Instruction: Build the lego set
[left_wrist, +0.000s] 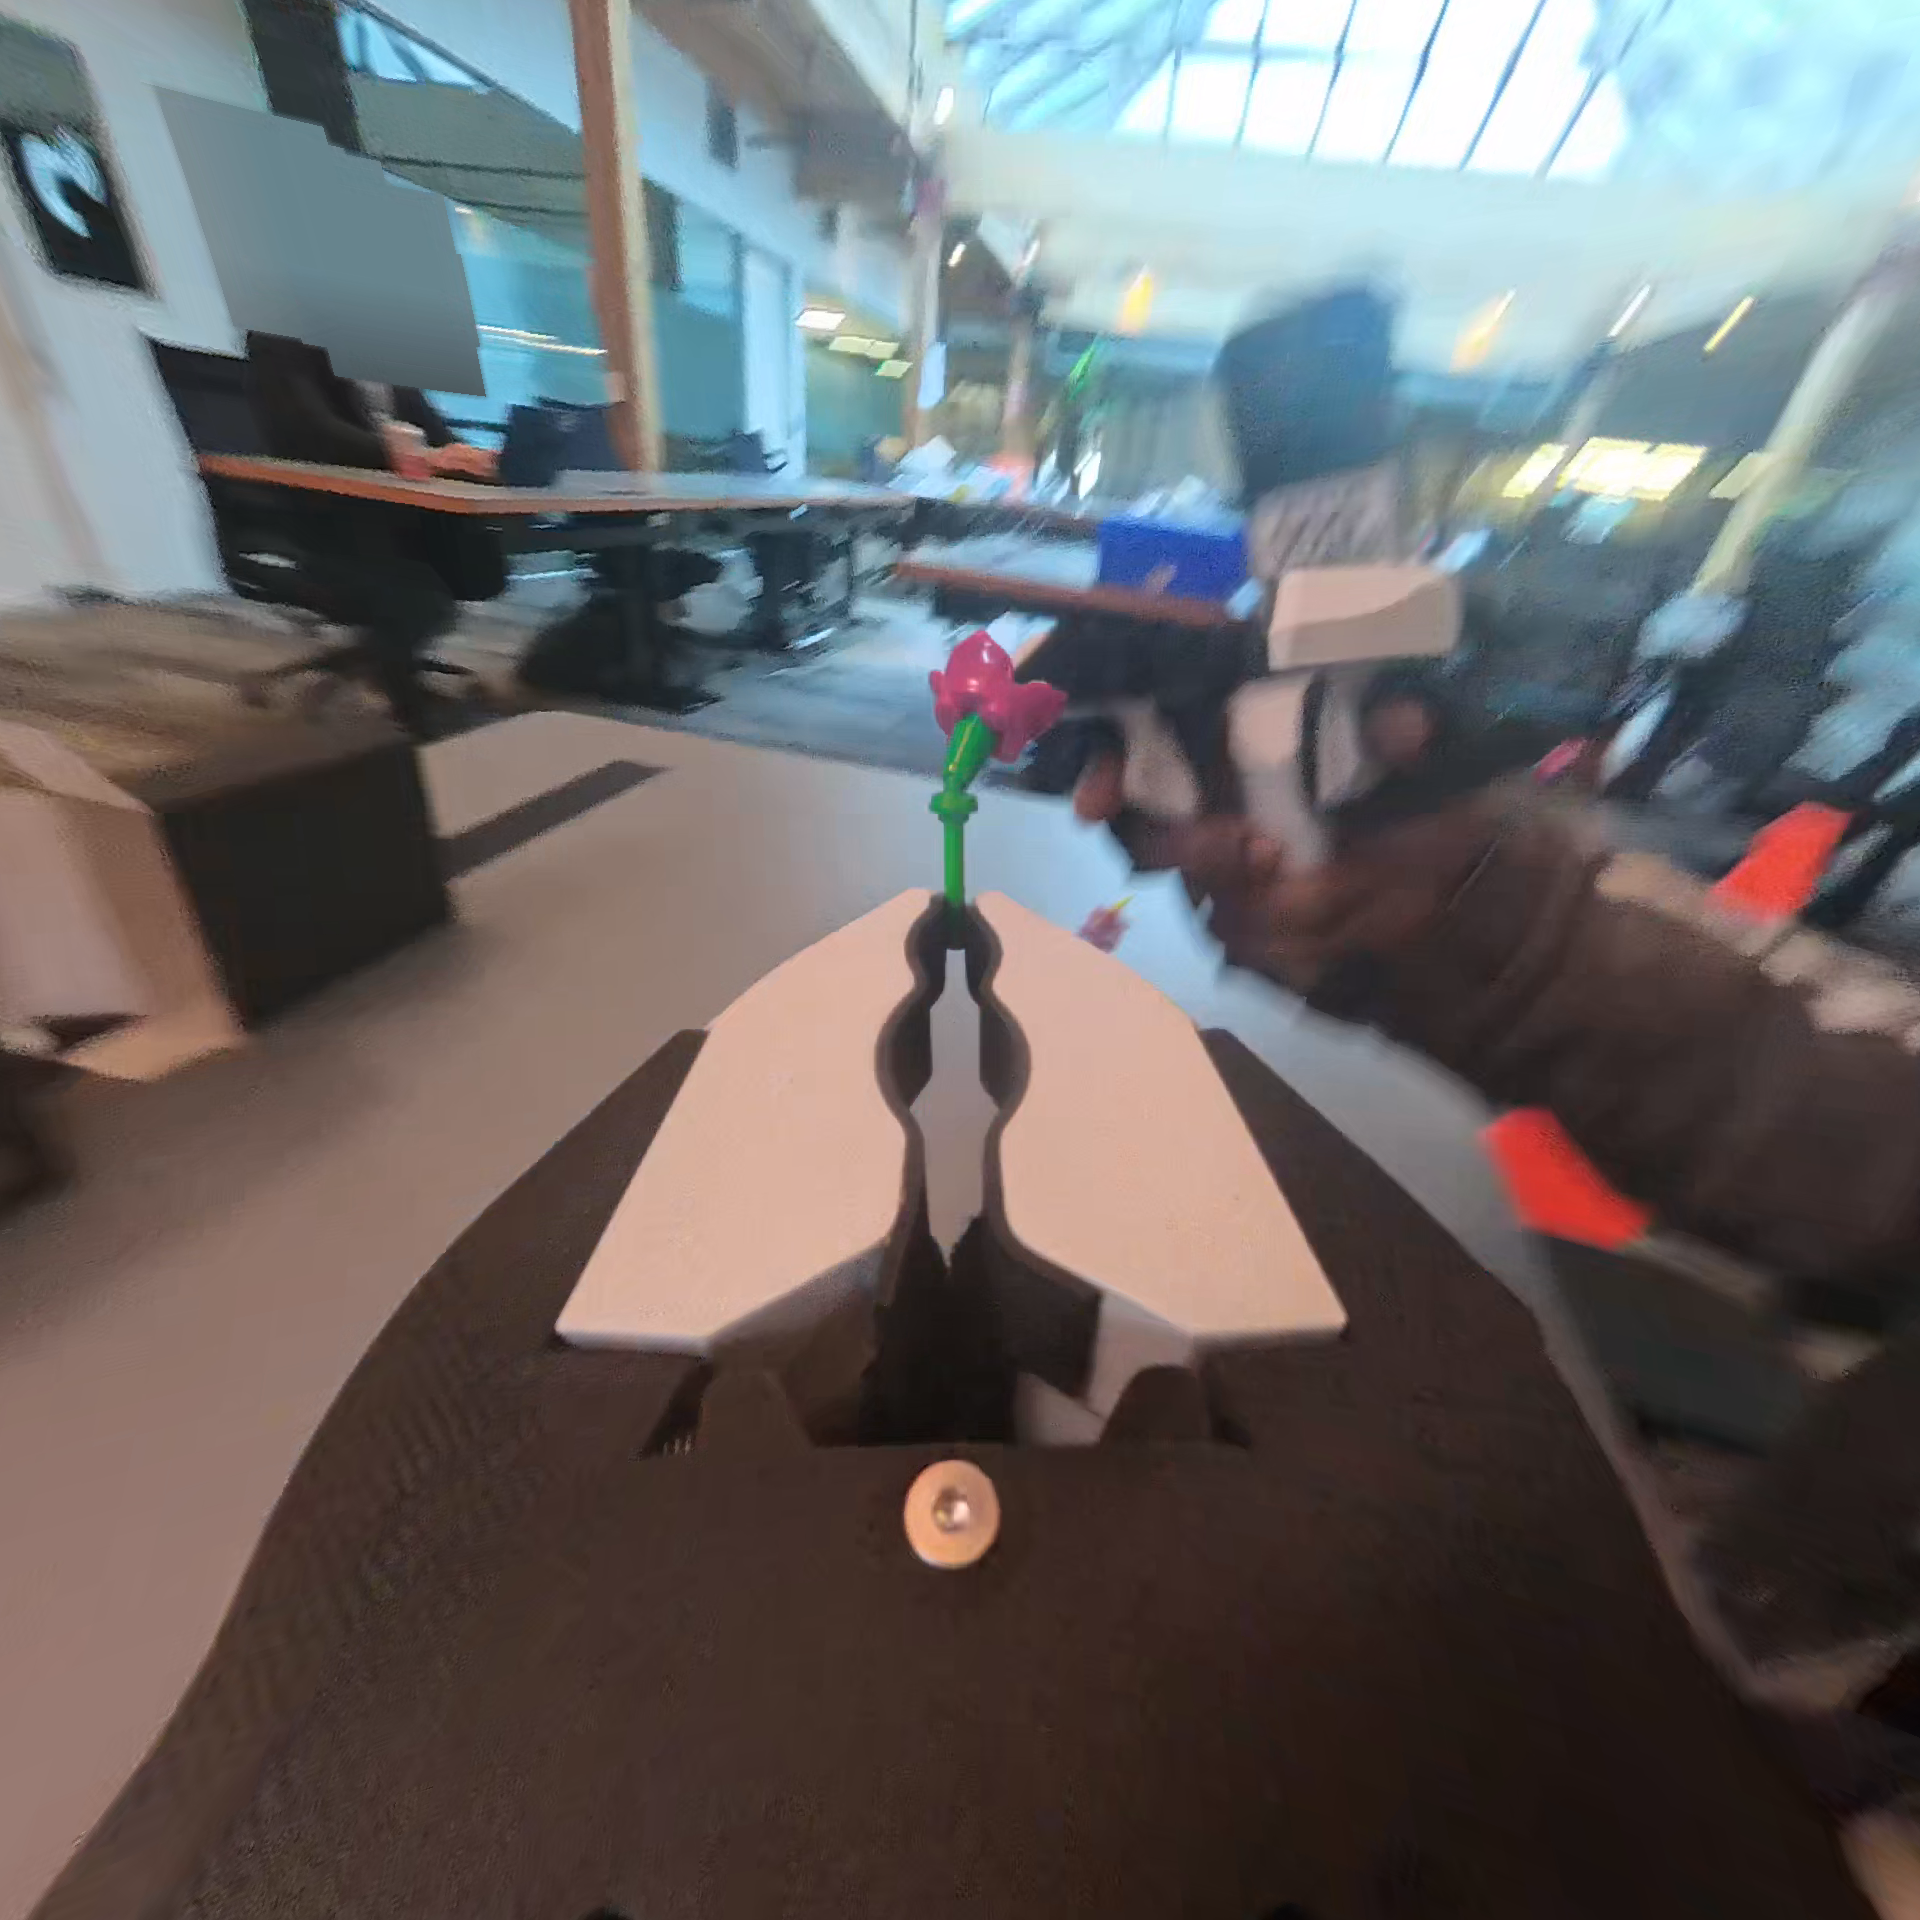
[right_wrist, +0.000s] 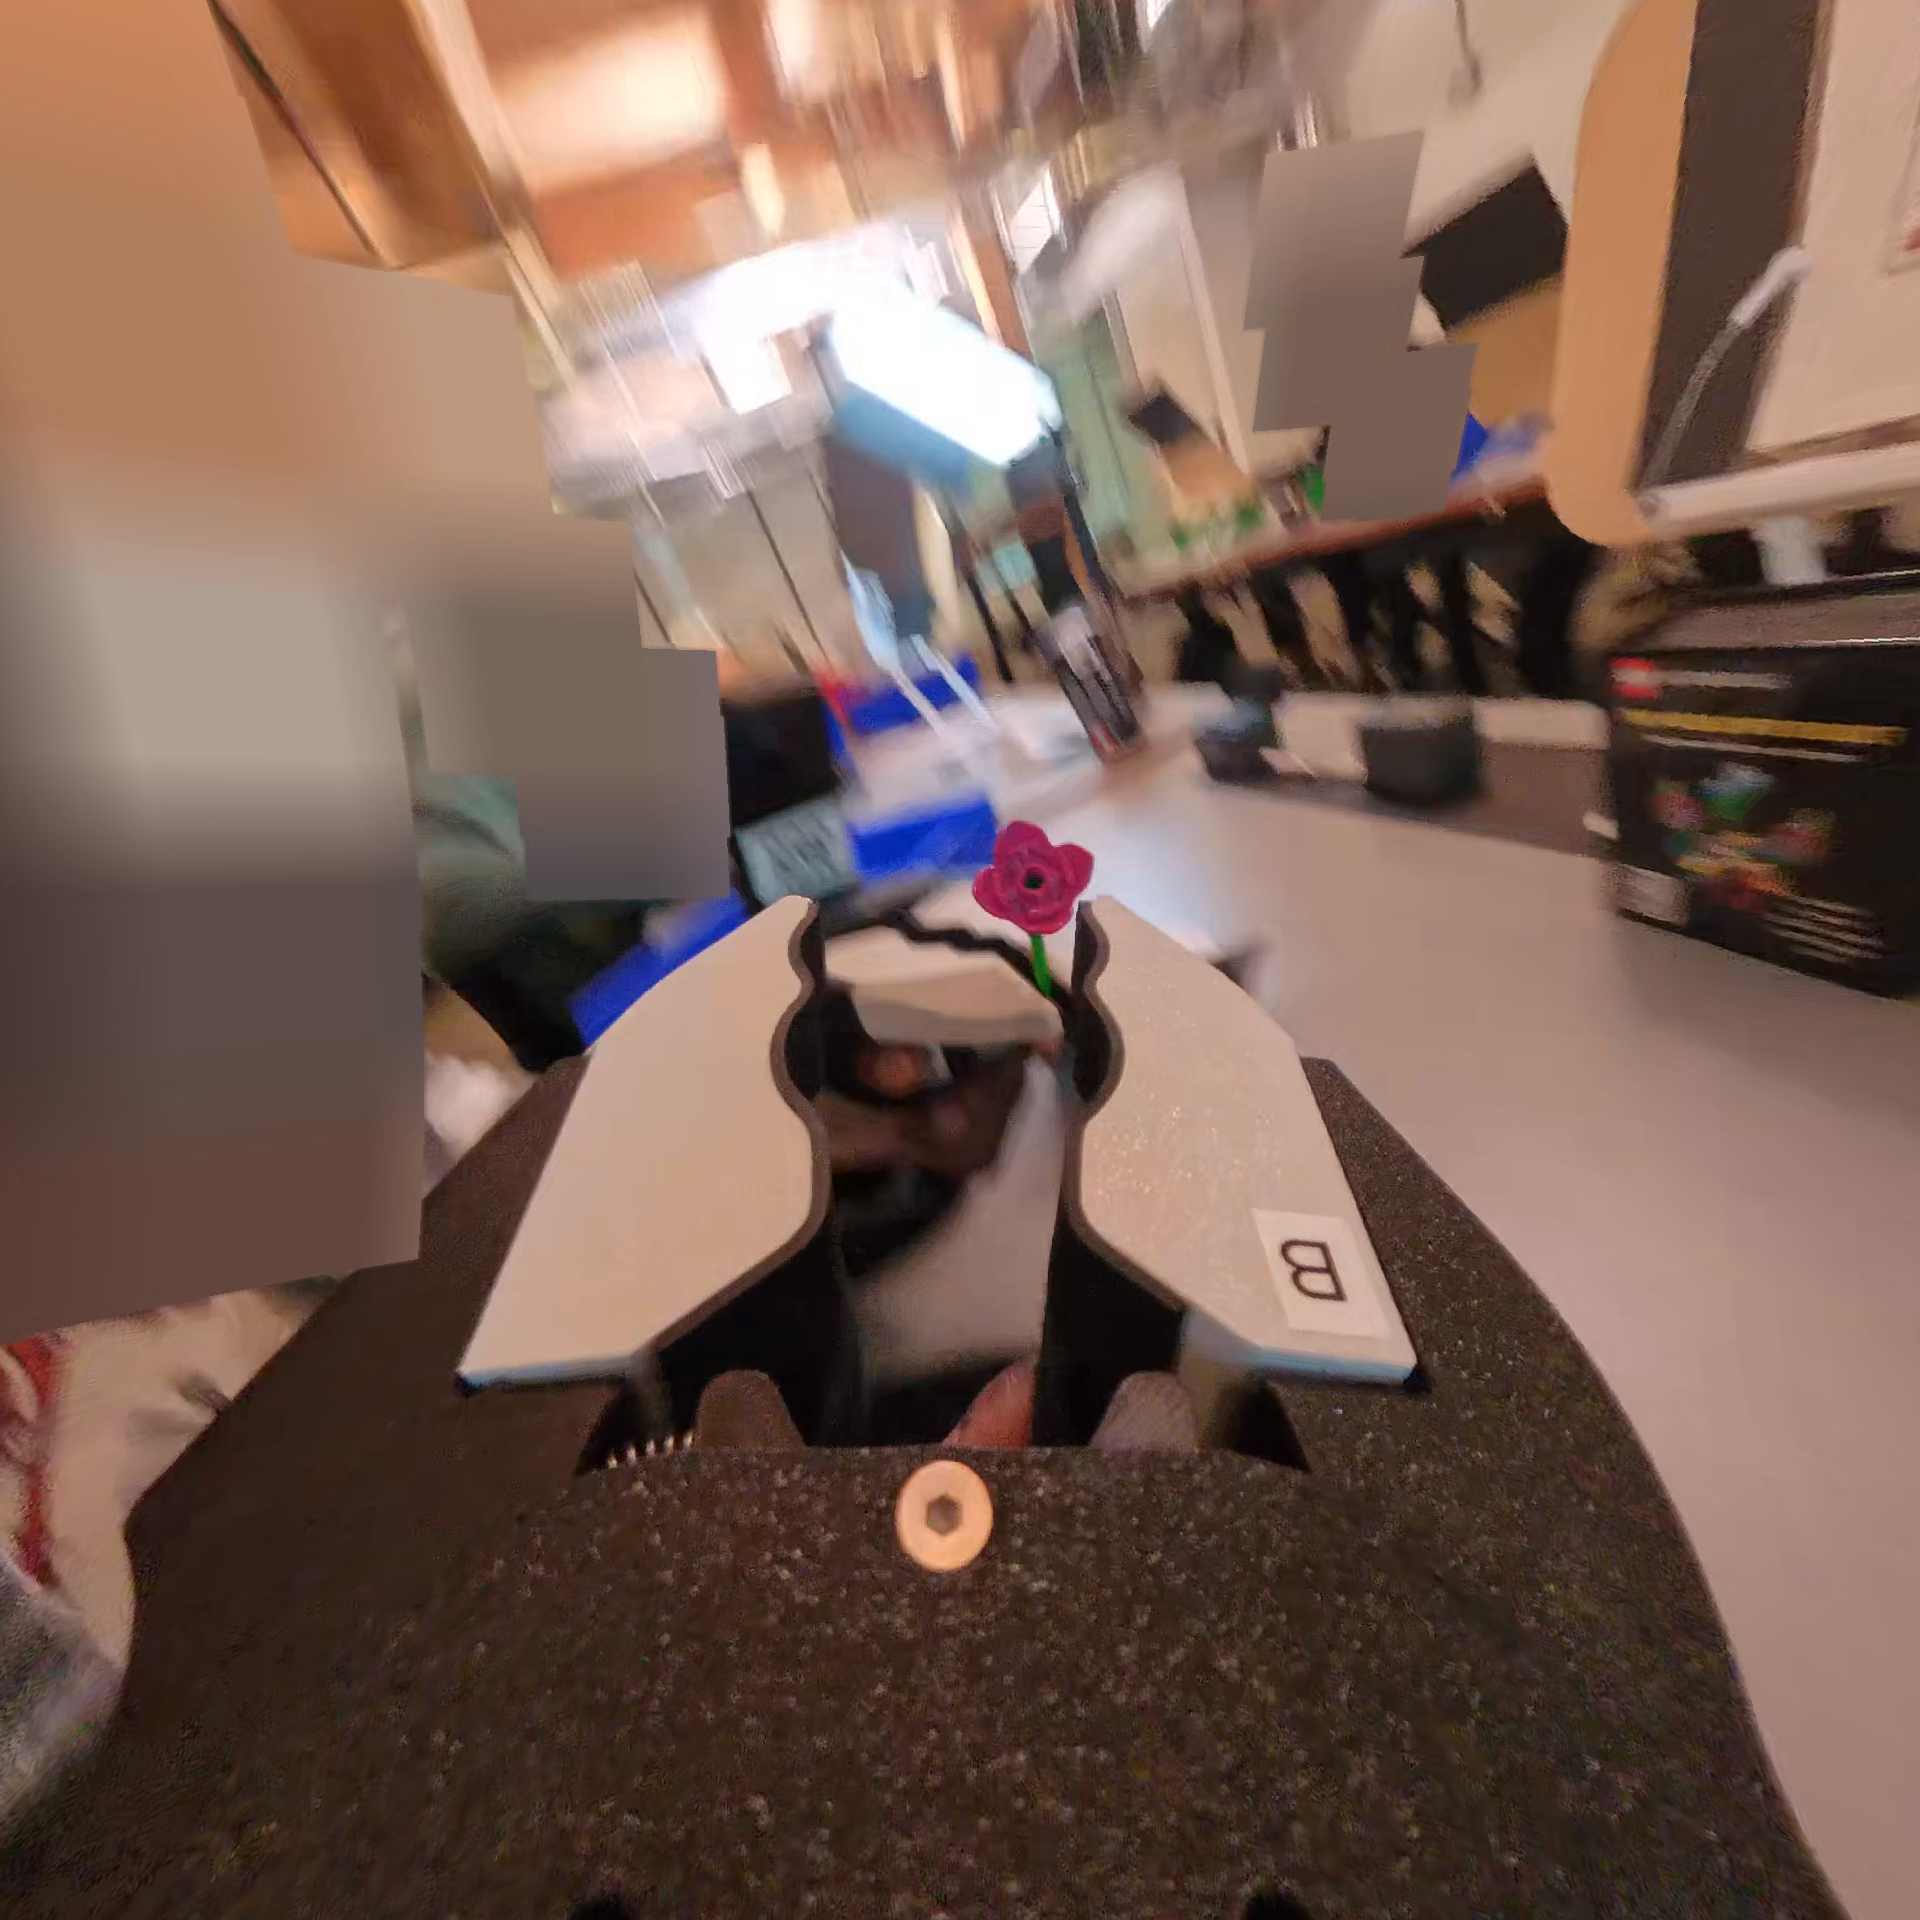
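Two grippers, one flower.
Left gripper (left_wrist: 954, 912) jaws clamp the green stem of a pink flower (left_wrist: 987, 698); right gripper (right_wrist: 948, 925) jaws stand apart, near the bloom.

On your right gripper's grey metal finger (right_wrist: 1226, 1143) sits a white rectangular sticker (right_wrist: 1317, 1270) bearing a single black letter. Beyond it, the black printed cardboard box (right_wrist: 1766, 810) on the pale bench (right_wrist: 1507, 1091) carries lettering too blurred to read.
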